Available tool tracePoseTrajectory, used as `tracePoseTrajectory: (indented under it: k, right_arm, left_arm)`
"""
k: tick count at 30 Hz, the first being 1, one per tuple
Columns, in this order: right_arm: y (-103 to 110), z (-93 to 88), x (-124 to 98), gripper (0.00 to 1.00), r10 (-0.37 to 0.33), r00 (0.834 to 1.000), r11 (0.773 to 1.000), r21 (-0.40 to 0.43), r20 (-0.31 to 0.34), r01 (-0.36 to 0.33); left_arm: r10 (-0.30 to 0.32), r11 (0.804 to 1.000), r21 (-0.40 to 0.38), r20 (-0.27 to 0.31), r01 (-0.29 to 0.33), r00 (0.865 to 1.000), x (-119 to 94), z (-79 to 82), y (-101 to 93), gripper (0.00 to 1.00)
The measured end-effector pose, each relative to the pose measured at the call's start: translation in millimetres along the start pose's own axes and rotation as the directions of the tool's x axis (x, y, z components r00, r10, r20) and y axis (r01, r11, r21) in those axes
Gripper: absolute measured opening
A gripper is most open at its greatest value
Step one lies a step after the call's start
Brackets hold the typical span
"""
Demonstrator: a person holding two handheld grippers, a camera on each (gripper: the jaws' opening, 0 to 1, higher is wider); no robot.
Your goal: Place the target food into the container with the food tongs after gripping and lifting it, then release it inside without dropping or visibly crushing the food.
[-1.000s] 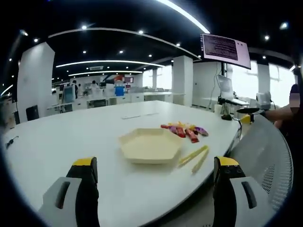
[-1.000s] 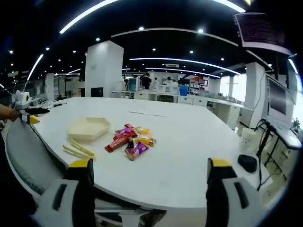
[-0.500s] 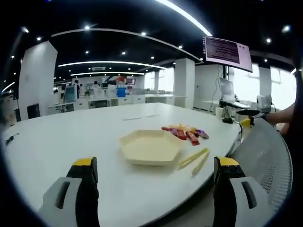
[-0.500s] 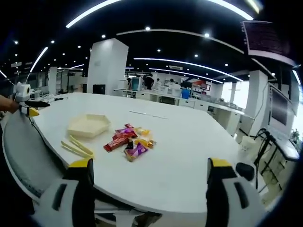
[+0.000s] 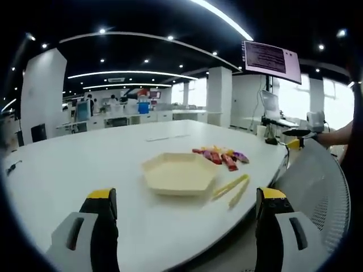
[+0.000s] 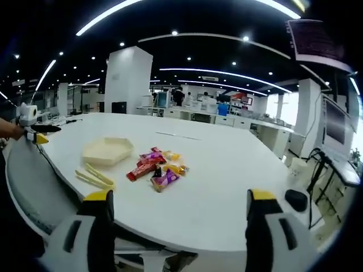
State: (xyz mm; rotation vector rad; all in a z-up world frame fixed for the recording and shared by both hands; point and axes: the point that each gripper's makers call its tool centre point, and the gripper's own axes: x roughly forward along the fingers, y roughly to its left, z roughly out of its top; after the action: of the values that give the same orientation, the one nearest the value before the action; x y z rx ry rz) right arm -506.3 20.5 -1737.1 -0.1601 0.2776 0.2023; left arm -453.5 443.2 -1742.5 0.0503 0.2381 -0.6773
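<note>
Near the desk (image 6: 227, 187) edge closest to the person lie the yellow food tongs (image 6: 95, 177), just beside the cream hexagonal container (image 6: 106, 152), with the heap of wrapped snacks (image 6: 156, 167) a little further along; the layout likely puts tool, dish and food within one easy reach. Neither tool has been taken up: the left gripper (image 5: 184, 226) and the right gripper (image 6: 176, 224) both hang off the desk with jaws wide apart and nothing between them, seemingly poised before a first approach to the tongs. Against the earlier frames nothing on the desk has shifted; only the views have swayed slightly with the hands
</note>
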Motion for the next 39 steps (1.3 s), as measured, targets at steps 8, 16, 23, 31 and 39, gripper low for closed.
tracePoseTrajectory:
  k: [8, 16, 23, 31, 39]
  right_arm:
    - [6, -6.7, -10, 1.00, -0.021, 0.999, 1.000, -0.004, -0.031, 0.021]
    - [6, -6.5, -9, 0.99, -0.008, 0.999, 1.000, -0.012, -0.037, 0.008]
    - [-1, -10.2, -6, 0.99, 0.005, 0.999, 1.000, -0.015, -0.034, -0.005]
    - [-9, -18.4, 2, 1.00, 0.002, 0.999, 1.000, -0.010, -0.049, -0.002]
    - [-10, -10.1, 3, 0.99, -0.013, 0.999, 1.000, -0.004, -0.040, 0.012]
  left_arm:
    - [-0.038, 0.999, 0.010, -0.021, 0.038, 0.999, 2, -2.1, -5.4, 0.99]
    - [-0.030, 0.999, 0.016, -0.026, 0.031, 0.999, 2, -2.3, -4.7, 0.99]
    - [-0.041, 0.998, 0.042, -0.039, 0.043, 0.998, 3, -3.3, -6.9, 0.98]
    - [-0.188, 0.970, 0.116, -0.200, 0.214, 0.962, 13, -21.3, -32.1, 0.94]
    - [-0.366, 0.906, 0.106, -0.292, 0.411, 0.883, 30, -30.6, -71.5, 0.78]
